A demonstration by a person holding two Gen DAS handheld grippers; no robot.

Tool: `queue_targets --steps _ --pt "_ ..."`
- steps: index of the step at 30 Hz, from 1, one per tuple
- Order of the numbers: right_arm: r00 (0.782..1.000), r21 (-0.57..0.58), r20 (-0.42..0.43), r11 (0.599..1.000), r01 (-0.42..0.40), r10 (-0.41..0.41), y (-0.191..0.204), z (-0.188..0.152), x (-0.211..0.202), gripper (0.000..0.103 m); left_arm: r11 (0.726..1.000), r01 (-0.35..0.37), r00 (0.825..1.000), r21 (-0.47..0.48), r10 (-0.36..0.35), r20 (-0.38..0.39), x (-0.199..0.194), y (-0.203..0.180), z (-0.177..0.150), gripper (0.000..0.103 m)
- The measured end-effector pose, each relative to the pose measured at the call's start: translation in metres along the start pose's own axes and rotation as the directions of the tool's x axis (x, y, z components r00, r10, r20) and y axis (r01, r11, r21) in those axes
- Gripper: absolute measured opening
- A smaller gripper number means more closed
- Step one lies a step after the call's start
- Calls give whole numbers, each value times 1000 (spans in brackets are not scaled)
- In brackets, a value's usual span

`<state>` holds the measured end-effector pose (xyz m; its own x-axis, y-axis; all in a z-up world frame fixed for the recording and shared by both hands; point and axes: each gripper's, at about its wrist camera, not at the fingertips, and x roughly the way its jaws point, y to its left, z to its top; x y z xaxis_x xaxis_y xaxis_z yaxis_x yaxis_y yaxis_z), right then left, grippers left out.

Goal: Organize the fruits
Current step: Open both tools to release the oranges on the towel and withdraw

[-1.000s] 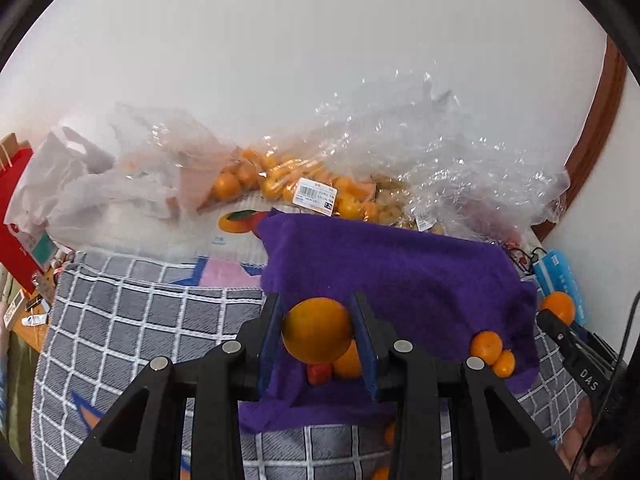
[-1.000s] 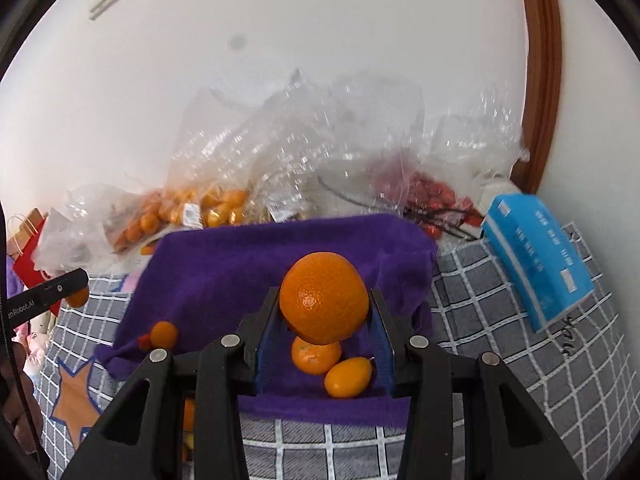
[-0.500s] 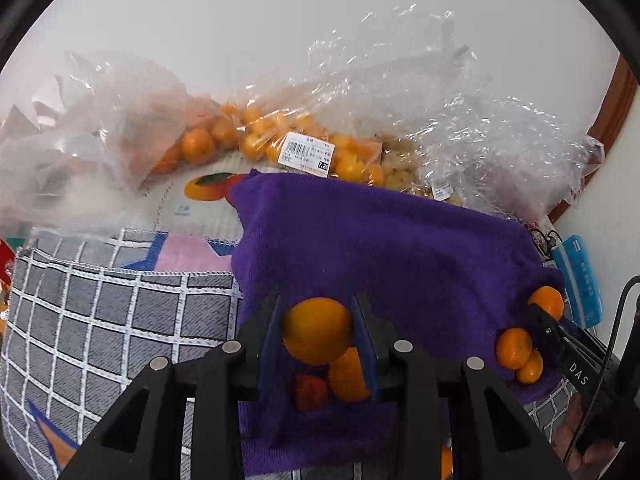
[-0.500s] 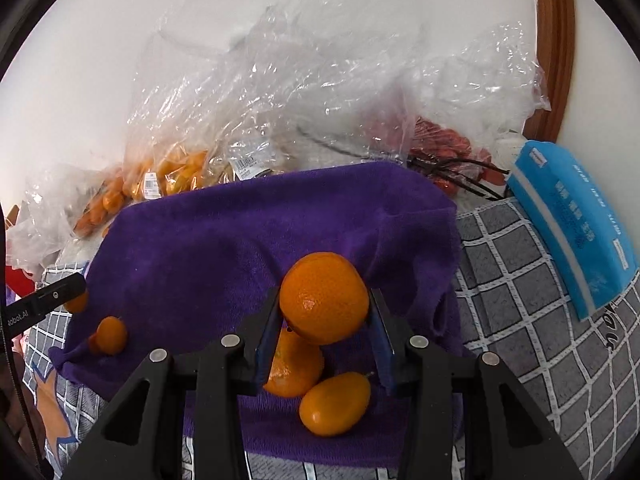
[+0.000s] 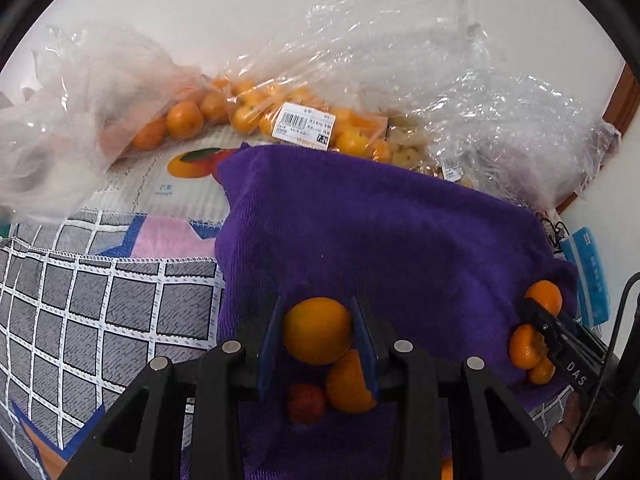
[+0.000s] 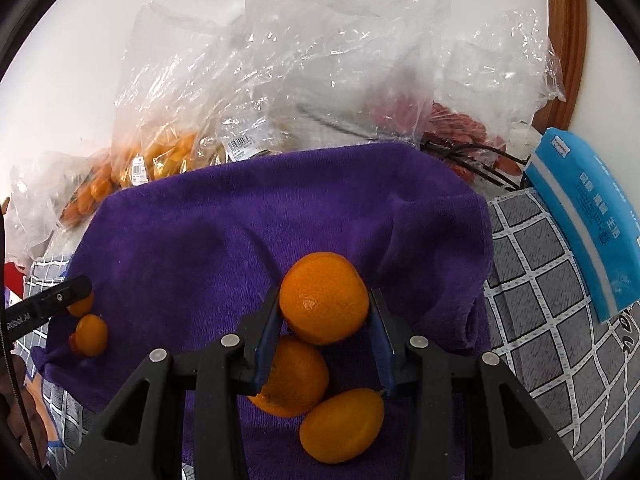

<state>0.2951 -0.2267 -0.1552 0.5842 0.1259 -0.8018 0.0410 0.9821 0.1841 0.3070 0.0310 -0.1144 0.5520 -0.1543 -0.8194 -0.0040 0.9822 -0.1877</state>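
White wall behind; the purple towel [image 6: 248,240] fills more of both views than a second ago. Left gripper [image 5: 318,332] fingers pinch a small orange [image 5: 318,330]; right gripper [image 6: 324,308] fingers pinch a larger orange [image 6: 324,298], both over the towel. Readable: "DAS", "Robot.AI".

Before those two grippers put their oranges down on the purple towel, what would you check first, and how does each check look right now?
1. Left gripper shut on its orange: ok.
2. Right gripper shut on its larger orange: ok.
3. Purple towel has bare room ahead: ok.
4. Fruit already lying under both grippers, an orange and a kumquat on the right: not ok for dropping straight down.
5. Gap between held oranges and the towel: cannot tell.
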Motion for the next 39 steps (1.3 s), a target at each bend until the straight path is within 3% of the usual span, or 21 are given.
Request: queue_targets --steps 9,13,19,25,31,34,39 --pt "1000 5 6 1000 5 -5 3 2 -6 44 1000 26 999 4 -26 -25 -1 8 -3 34" --pt "999 17 50 1000 6 -7 6 3 -28 49 999 32 999 4 -32 -13 -19 8 -4 46" --pt "994 -6 106 1000 12 -11 17 -3 -70 52 1000 20 999 6 -21 39 -60 1 -20 49" --pt "989 -39 138 998 56 -50 25 -36 -117 52 998 -20 996 58 15 85 -101 -13 -56 49" --pt "985 -19 166 999 45 -42 15 -75 -159 52 999 -15 993 51 9 120 -135 -12 -97 49" --pt "982 21 184 999 44 -47 7 -93 -181 52 997 -69 984 36 62 166 -152 -10 -116 49" --pt "978 8 187 996 89 -89 6 -111 -206 52 1000 -16 989 19 13 146 -163 -9 -135 49"
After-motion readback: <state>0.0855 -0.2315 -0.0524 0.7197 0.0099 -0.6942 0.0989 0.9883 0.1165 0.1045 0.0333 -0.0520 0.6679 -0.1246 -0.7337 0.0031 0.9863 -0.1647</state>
